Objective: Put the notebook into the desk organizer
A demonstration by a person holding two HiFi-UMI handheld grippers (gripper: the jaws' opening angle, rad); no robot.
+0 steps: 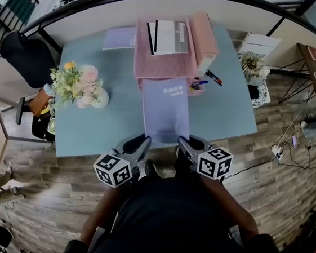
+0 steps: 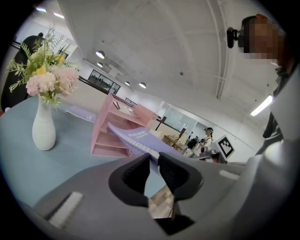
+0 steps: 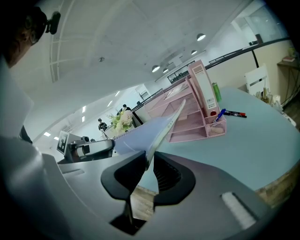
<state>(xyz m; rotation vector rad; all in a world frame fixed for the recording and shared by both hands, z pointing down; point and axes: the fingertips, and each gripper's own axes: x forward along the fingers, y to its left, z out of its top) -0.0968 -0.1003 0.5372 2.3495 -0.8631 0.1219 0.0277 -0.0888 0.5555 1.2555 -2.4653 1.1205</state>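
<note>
Bright, even indoor light covers the pale blue desk (image 1: pixel 107 129); shadows beside the pink desk organizer (image 1: pixel 162 66) are soft and short. In the gripper views, ceiling lamps (image 2: pixel 99 54) show as small bright spots above the organizer. Every view bows strongly toward dark, vignetted edges; the nearest foreground looks soft.

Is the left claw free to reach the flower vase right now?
Probably not. The left claw is shut on the near edge of the notebook, with the right claw on the other corner. Nothing else stands between it and the flower vase.
</note>
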